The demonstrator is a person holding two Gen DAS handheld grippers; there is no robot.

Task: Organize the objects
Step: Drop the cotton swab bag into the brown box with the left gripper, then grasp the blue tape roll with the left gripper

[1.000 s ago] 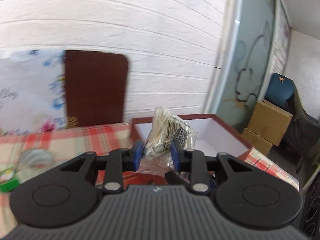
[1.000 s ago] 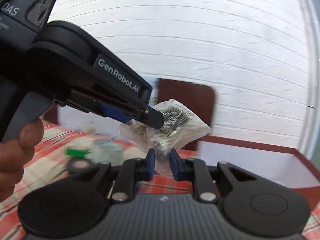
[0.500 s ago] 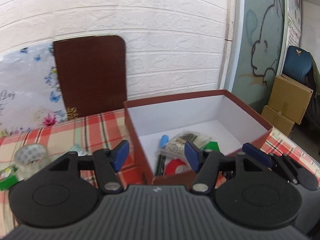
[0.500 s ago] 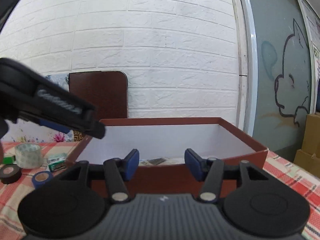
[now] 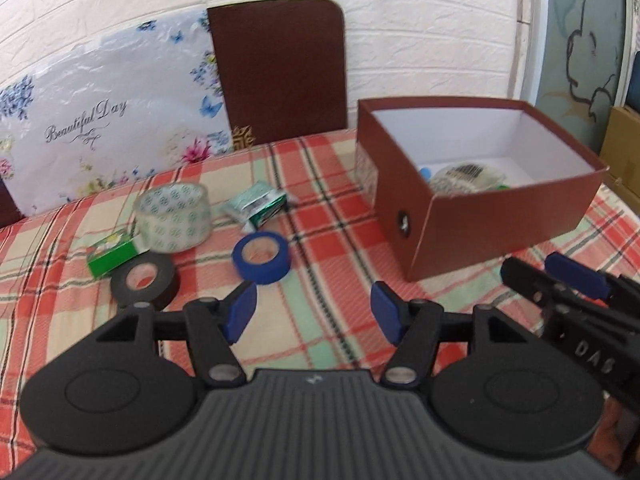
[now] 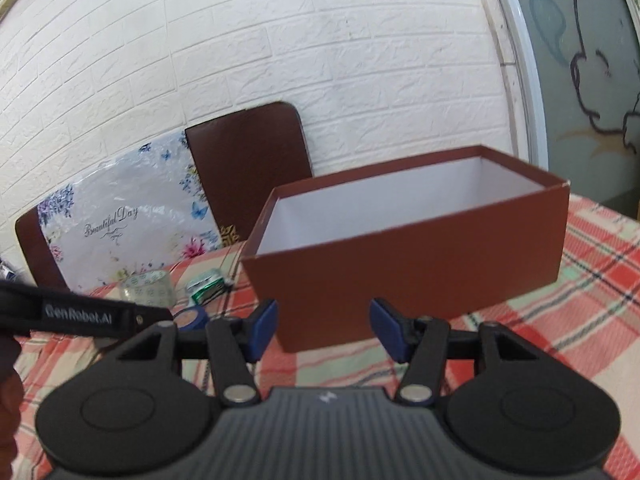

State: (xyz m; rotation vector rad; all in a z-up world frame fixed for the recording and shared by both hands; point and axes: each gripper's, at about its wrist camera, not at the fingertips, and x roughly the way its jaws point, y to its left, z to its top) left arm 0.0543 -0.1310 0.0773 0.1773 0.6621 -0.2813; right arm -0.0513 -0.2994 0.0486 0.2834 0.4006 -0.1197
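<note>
Box (image 5: 500, 216) top open, entry clear from above. Bare cloth (image 5: 312, 320) near the blue tape (image 5: 262, 256); far-left rolls look tightly clustered.

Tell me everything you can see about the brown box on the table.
The brown box looks like a lidless cardboard shoebox, reddish-brown outside and white inside. It sits upright on the checked tablecloth, to the right of the loose tape rolls. Its short end wall carries a small round hole and a pale label. Inside lie a clear barcoded packet, something light blue and something green, mostly hidden by the near wall. Neither tool touches it.
</note>
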